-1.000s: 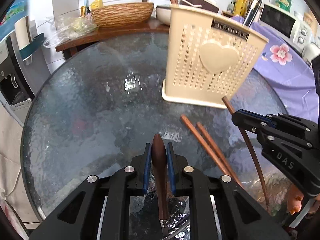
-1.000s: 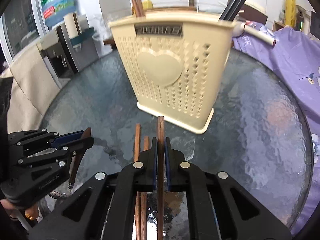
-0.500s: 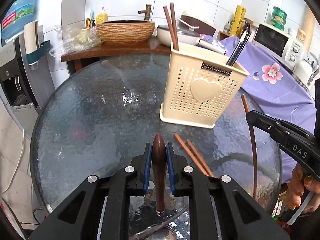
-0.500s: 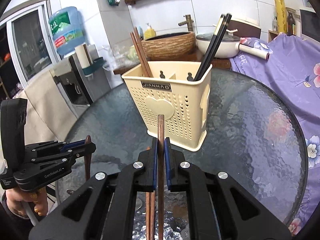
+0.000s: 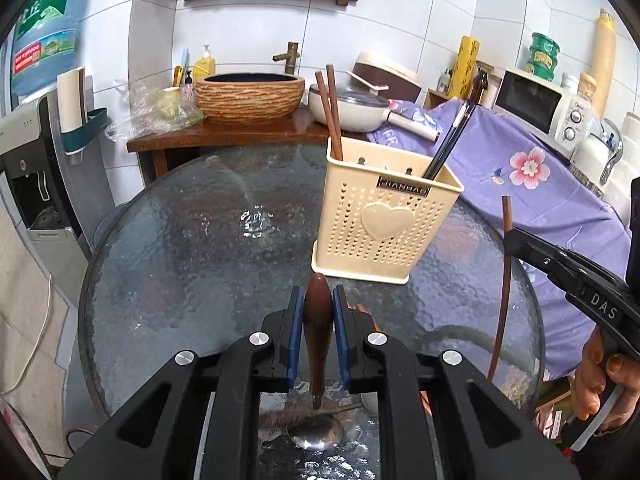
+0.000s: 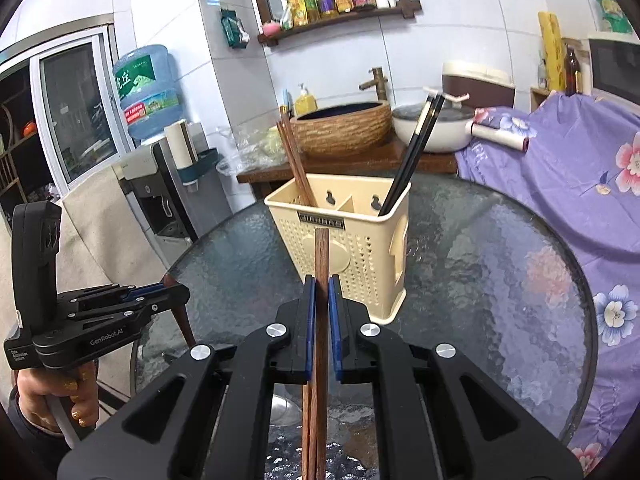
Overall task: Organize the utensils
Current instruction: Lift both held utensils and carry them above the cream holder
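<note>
My left gripper [image 5: 317, 312] clamps a dark wooden-handled spoon [image 5: 318, 320]; my right gripper [image 6: 319, 304] clamps a brown wooden chopstick [image 6: 321, 264], near the cream perforated plastic holder [image 6: 356, 248].

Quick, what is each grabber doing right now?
Left gripper: closed on a spoon's dark wooden handle.
Right gripper: closed on a brown wooden chopstick.

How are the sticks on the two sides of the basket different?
The brown chopsticks are reddish wood; the black chopsticks are dark with pale tips. The brown chopsticks stand in the left compartment of the cream basket in the right wrist view, the black chopsticks in the right one. They lean opposite ways. Both pairs stick out above the rim.
</note>
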### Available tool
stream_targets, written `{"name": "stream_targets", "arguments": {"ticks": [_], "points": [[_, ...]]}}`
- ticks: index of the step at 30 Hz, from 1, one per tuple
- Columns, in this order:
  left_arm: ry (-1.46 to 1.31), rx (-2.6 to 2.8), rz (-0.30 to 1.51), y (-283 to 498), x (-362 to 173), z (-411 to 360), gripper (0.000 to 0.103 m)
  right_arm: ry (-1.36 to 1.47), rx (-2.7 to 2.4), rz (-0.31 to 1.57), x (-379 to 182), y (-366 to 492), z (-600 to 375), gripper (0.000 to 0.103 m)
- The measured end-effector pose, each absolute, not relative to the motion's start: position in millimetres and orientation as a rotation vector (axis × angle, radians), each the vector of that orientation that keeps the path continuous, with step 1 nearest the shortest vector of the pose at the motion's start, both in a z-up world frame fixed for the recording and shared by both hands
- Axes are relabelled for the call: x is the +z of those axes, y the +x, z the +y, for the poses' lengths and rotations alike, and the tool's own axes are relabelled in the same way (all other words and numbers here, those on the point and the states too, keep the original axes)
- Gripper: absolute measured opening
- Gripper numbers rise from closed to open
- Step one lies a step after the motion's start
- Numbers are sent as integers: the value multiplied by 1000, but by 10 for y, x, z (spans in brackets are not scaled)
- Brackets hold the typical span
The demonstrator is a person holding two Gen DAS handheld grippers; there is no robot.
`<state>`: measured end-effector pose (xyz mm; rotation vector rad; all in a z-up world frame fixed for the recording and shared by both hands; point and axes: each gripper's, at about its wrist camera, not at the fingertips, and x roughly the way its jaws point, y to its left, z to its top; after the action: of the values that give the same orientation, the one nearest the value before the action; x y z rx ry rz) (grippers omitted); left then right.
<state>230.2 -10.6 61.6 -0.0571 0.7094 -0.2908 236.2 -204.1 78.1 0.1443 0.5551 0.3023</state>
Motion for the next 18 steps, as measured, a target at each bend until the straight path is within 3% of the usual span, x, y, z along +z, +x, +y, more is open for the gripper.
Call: {"name": "stream_targets", "arguments": {"ticks": [18], "points": [[-36,-290,620,2237,935,-226,14,133,297,466,1101,2245,-2067,7]]}}
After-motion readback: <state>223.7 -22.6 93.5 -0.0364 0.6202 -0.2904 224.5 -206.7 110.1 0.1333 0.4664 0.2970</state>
